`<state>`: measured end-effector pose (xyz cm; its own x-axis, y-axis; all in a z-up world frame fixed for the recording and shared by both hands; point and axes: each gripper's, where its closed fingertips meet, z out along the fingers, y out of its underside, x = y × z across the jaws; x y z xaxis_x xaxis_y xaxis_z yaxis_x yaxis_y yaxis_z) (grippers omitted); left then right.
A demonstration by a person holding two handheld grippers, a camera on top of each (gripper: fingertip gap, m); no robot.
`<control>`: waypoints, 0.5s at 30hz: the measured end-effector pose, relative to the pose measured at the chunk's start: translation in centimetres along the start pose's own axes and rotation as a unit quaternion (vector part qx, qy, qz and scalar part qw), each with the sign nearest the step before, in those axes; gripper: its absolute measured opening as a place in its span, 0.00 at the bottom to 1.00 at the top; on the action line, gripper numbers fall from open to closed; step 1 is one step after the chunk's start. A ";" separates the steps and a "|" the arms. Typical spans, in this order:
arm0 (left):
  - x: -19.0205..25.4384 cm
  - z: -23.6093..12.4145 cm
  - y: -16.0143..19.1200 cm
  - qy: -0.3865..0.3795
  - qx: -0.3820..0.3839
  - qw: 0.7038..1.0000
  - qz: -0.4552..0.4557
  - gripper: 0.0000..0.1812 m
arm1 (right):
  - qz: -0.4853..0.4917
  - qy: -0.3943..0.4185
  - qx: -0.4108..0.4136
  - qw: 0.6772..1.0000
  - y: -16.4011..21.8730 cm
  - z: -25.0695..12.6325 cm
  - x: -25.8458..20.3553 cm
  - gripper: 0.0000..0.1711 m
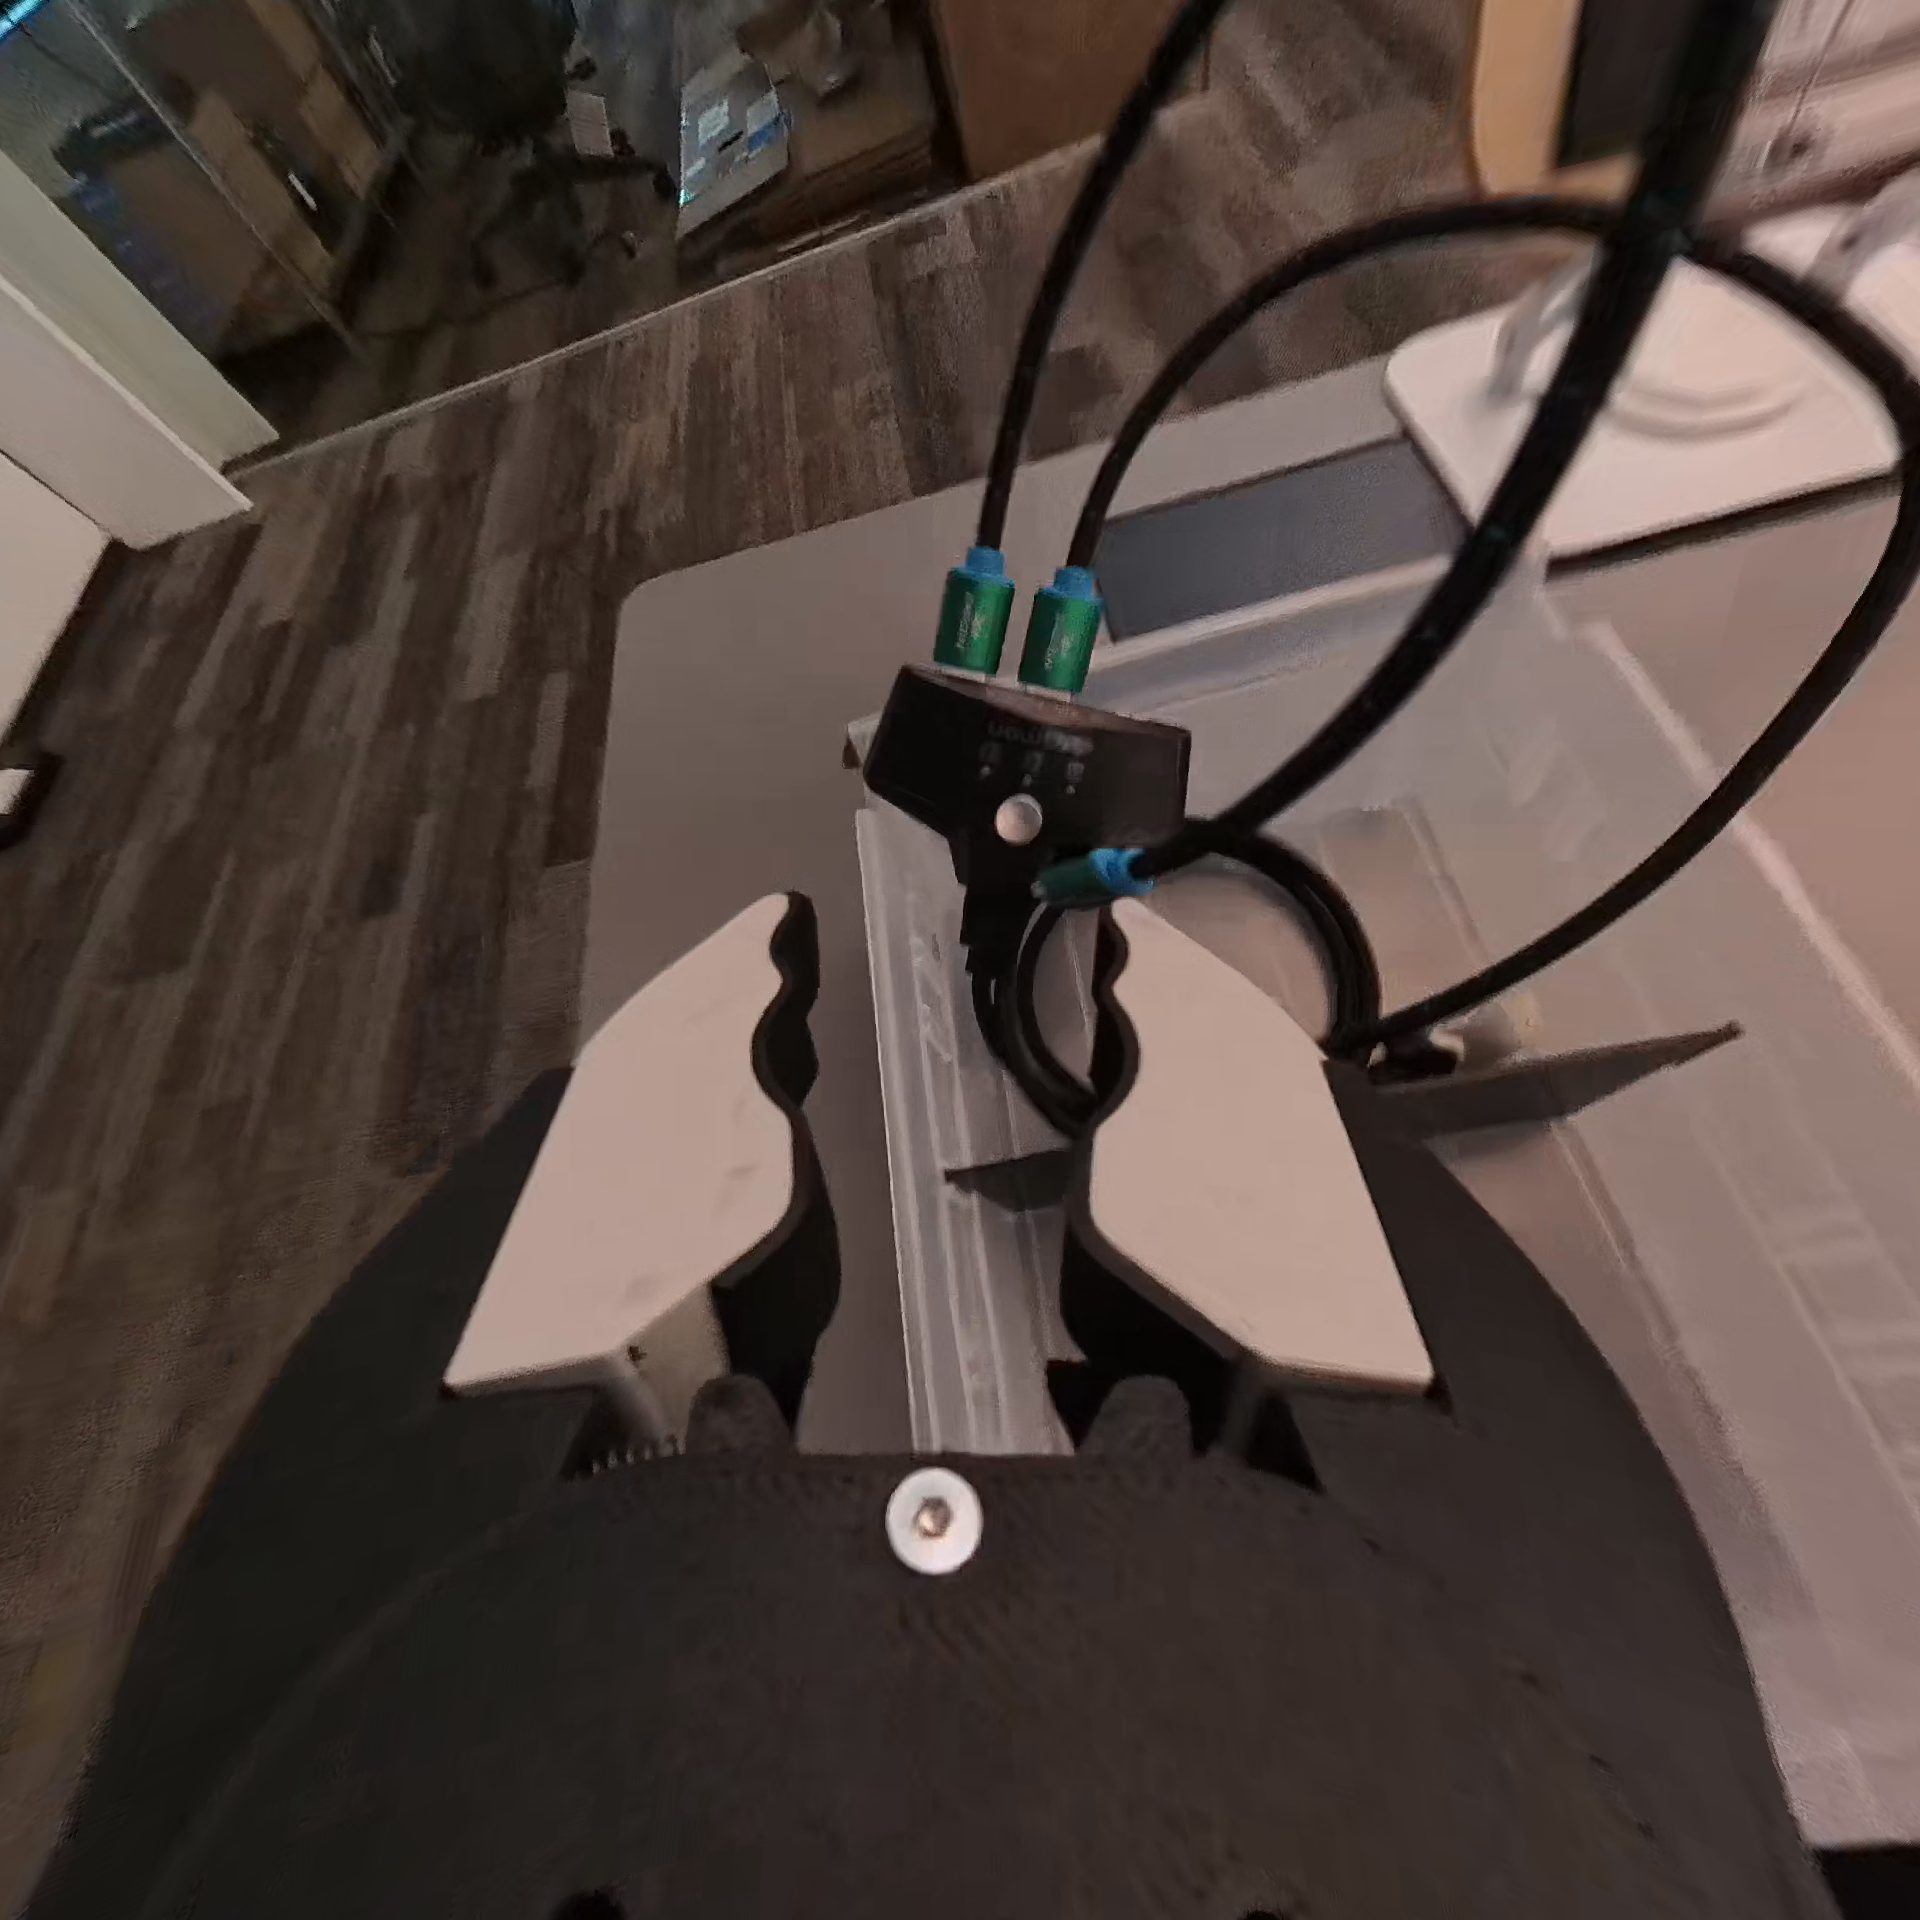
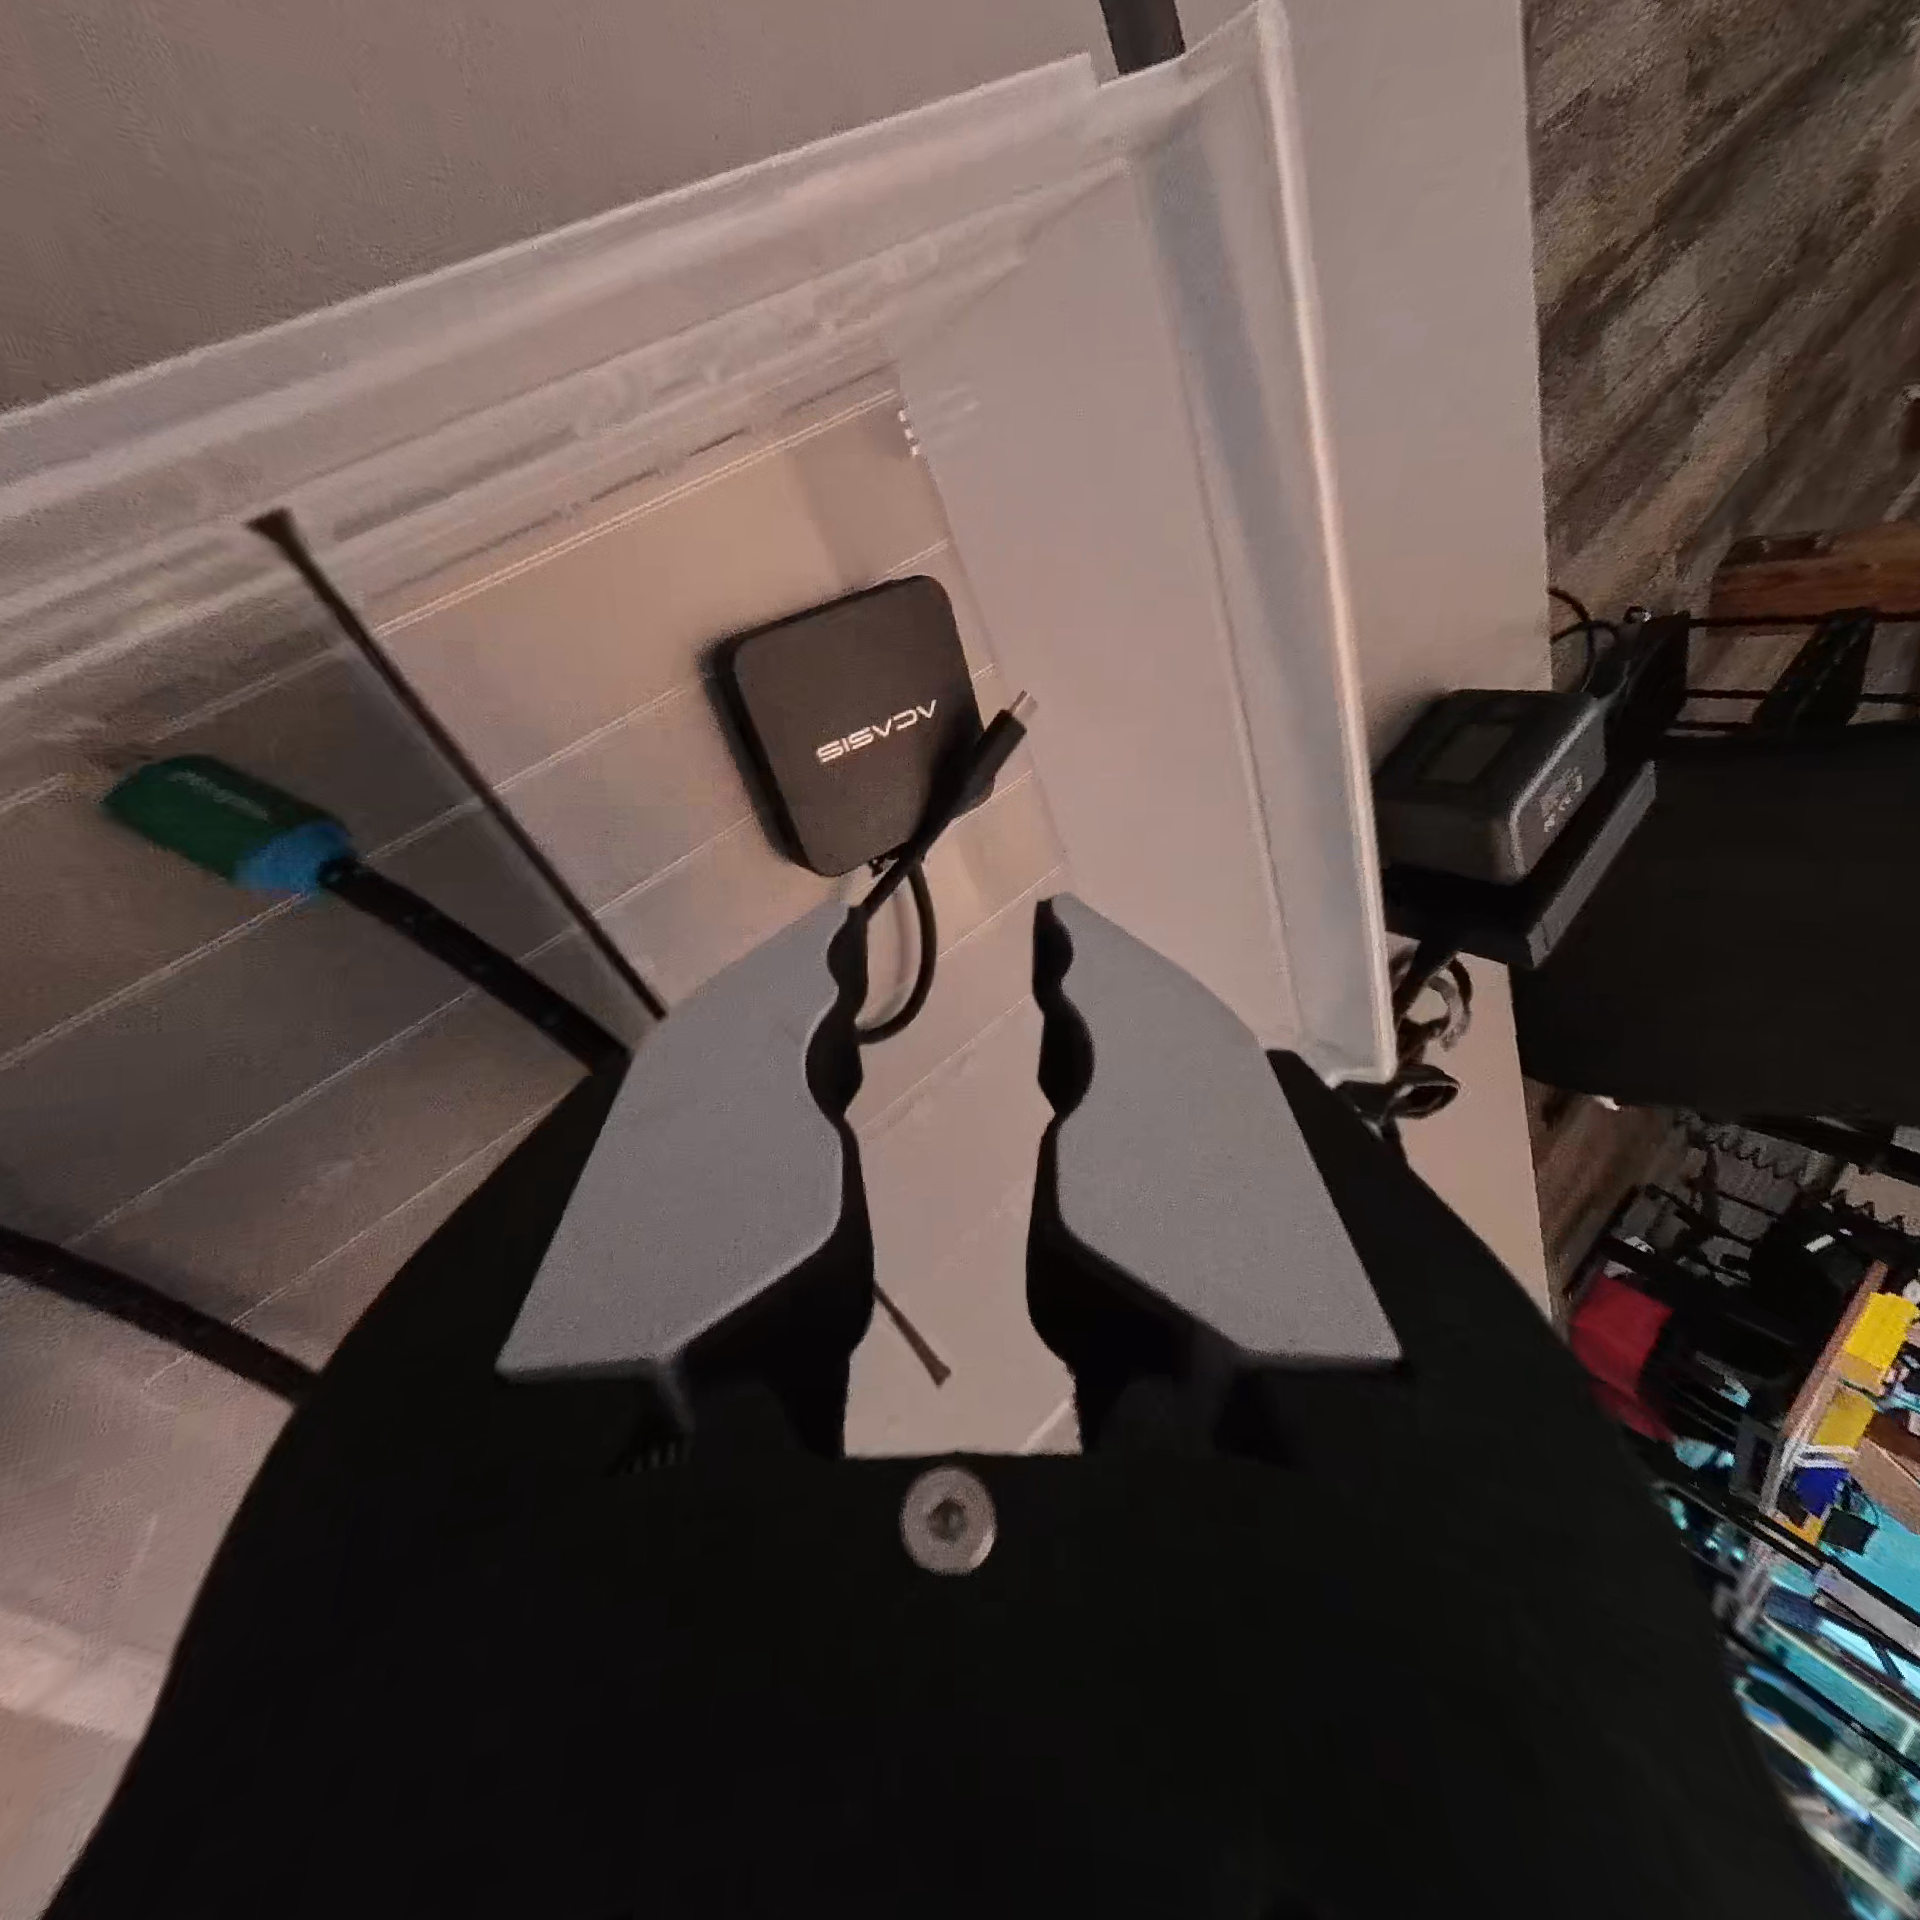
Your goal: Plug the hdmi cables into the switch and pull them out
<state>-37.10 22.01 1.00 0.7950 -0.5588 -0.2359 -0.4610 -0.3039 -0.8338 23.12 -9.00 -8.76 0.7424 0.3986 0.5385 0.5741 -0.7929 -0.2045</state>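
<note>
In the left wrist view a black HDMI switch (image 1: 1023, 769) rests on a clear plastic strip (image 1: 935, 1143) on the white table. Two green HDMI plugs (image 1: 971, 623) (image 1: 1060, 636) are seated in its far side, with black cables arching up. A third green plug (image 1: 1091, 878) lies loose at the switch's near right corner. The switch's own black lead (image 1: 1039, 1029) coils toward me. My left gripper (image 1: 956, 925) is open and empty, just short of the switch. My right gripper (image 2: 943, 914) is open and empty. A green plug (image 2: 223, 821) lies to its left.
A black square hub (image 2: 852, 722) with a short lead lies ahead of the right gripper. A thin black zip tie (image 2: 468, 779) crosses the table. A white monitor base (image 1: 1621, 416) stands at the back right. The table edge and carpet (image 1: 312, 831) are to the left.
</note>
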 end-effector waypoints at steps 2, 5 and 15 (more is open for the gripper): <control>0.0 0.7 -1.2 0.046 0.049 0.997 -0.045 0.27 | -0.001 0.015 0.016 1.000 0.0 -1.4 0.3 0.18; -0.4 2.2 -4.0 0.133 0.111 0.982 -0.070 0.28 | 0.009 0.042 0.040 0.998 -0.1 -3.2 1.3 0.18; -0.4 7.4 -4.7 0.312 0.056 0.947 0.049 0.31 | 0.035 0.065 0.076 0.994 0.1 -4.5 2.9 0.18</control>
<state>-32.26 29.39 1.32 0.3463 -0.9381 -0.0041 -0.4481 -0.1615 -0.8793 23.81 -9.96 -3.56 0.7371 0.2736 0.6179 0.5749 -0.7344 -0.3606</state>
